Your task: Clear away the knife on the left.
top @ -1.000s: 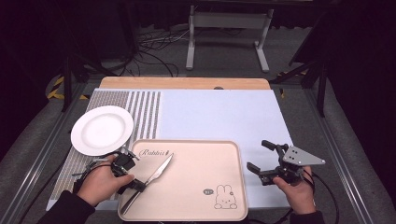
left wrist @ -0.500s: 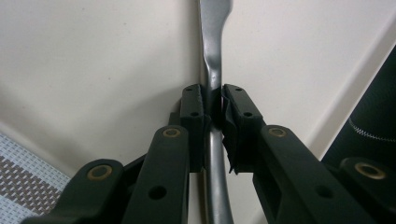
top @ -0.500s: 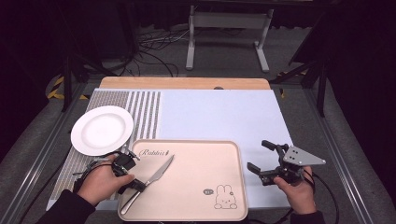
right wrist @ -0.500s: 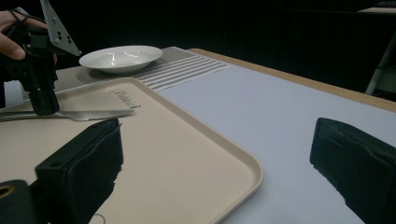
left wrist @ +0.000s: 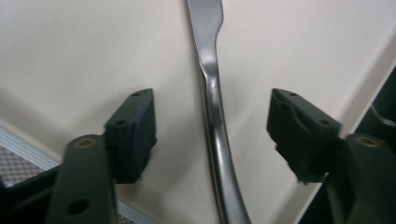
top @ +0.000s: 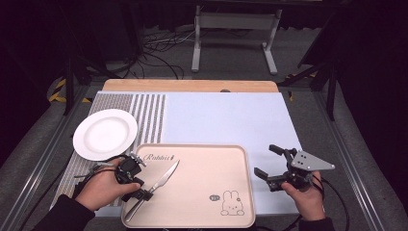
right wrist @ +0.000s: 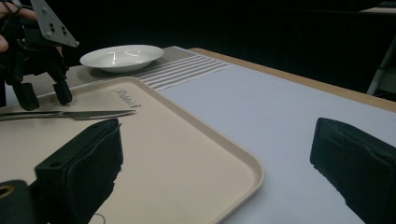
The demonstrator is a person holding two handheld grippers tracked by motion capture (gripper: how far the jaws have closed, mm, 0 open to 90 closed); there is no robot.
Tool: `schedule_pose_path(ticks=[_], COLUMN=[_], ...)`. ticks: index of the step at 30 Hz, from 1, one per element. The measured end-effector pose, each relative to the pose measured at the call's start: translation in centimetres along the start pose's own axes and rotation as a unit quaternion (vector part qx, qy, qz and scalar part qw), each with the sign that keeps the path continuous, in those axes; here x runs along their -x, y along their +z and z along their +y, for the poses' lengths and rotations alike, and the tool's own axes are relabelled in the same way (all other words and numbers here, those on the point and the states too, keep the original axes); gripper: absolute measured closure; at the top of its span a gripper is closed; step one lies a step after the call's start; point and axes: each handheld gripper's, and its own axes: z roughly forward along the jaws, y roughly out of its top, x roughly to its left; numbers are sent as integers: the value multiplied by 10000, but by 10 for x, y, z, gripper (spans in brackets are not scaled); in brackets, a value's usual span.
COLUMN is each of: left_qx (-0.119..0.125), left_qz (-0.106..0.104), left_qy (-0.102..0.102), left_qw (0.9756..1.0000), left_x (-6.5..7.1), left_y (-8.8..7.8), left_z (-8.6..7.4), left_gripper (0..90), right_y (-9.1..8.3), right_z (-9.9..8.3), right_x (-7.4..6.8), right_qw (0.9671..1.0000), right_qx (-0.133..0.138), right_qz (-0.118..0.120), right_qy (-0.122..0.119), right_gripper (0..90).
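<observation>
Since a second ago: knife handle has come down onto the tray, the left gripper's fingers have just been opening and the knife lies loose between them now. Right hand hasn't budged.
Left gripper (top: 139, 185): sits over the near-left corner of the tray, fingers spread wide on either side of the knife handle, not gripping anything.
Left gripper view: both black fingers (left wrist: 133, 133) stand clear of the metal handle, visible gaps on both sides, so the pads aren't pressing. High view is too small to show that gap.
Knife (top: 155, 188): flat on the tray, handle toward the near-left corner, blade pointing up and right toward the tray's middle.
Tray (top: 202, 163): beige, with a script word near its far-left corner and a little rabbit drawing (top: 231, 203) near the front right. That rabbit shows in the high view.
Right gripper (top: 269, 163): hovers just off the tray's right edge over the pale blue mat (top: 226, 120), fingers wide open, nothing between them.
Right gripper view: low side angle, shows the knife lying level on the tray with the left gripper's fingers standing just above it, touching or not I can't tell, plus the plate behind.
Plate (top: 105, 134): white, on the striped mat (top: 149, 115) at the left of the table, just beyond the tray's far-left corner.
</observation>
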Motion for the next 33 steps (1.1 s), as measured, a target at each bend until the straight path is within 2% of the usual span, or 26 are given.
schedule_pose_path(ticks=[2, 3, 4, 5, 8, 10, 11, 13, 14, 15, 16, 18, 20, 21, 23, 26, 29, 32, 33], left_qx=[22, 95, 182, 240, 491, 579, 579, 728, 805, 904, 974, 1027, 1024, 1024, 921, 850, 703, 562, 561], left_qz=[62, 128, 201, 299, 374, 375, 375, 362, 387, 370, 370, 355, 252, 252, 255, 200, 168, 99, 95], left_qy=[81, 188, 298, 456, 789, 932, 932, 1067, 1207, 1361, 1476, 1630, 1660, 1660, 1801, 1833, 1898, 1890, 1920], left_qw=[9999, 9997, 9992, 9982, 9950, 9933, 9933, 9910, 9887, 9859, 9835, 9806, 9805, 9805, 9790, 9792, 9792, 9803, 9797], left_x=[1, 3, 4, 6, 12, 15, 15, 17, 18, 19, 18, 19, 21, 21, 25, 28, 30, 31, 31], left_y=[-1, -1, -1, -2, -4, -5, -5, -4, -3, -1, 1, 4, 7, 7, 11, 14, 20, 25, 27], left_z=[1, 2, 3, 5, 9, 11, 11, 13, 15, 17, 19, 22, 25, 25, 31, 34, 37, 37, 37], left_gripper=[221, 221, 183, 170, 173, 212, 233, 257, 285, 376, 412, 531, 708, 767, 851, 898, 899, 900, 900], right_y=[0, 0, 0, 0, 0, -1, -1, -1, -1, -1, -1, -1, 0, 0, -1, -1, -1, -2, -2], right_z=[0, 0, 0, 0, 0, 0, 0, 0, 0, 0, 0, 0, 0, 0, 0, -1, -1, -1, -1], right_x=[0, 0, 0, 0, 0, 0, 0, 0, 1, 1, 1, 1, 1, 1, 1, 1, 1, 1, 1], right_qw=[10000, 10000, 10000, 10000, 10000, 10000, 10000, 10000, 10000, 10000, 10000, 10000, 10000, 10000, 10000, 10000, 10000, 10000, 10000], right_qx=[3, 3, 3, 5, 27, 51, 55, 58, 64, 60, 56, 38, 42, 41, 44, 35, 33, 57, 49], right_qz=[2, 2, 8, 13, 26, 38, 46, 33, 35, 33, 35, 39, 44, 45, 35, 36, 44, 43, 40], right_qy=[2, 2, 0, 6, 29, 41, 44, 45, 47, 45, 49, 47, 50, 50, 42, 54, 62, 65, 65], right_gripper=[30, 30, 30, 30, 30, 30, 30, 30, 29, 29, 28, 28, 29, 28, 28, 29, 28, 28, 28])
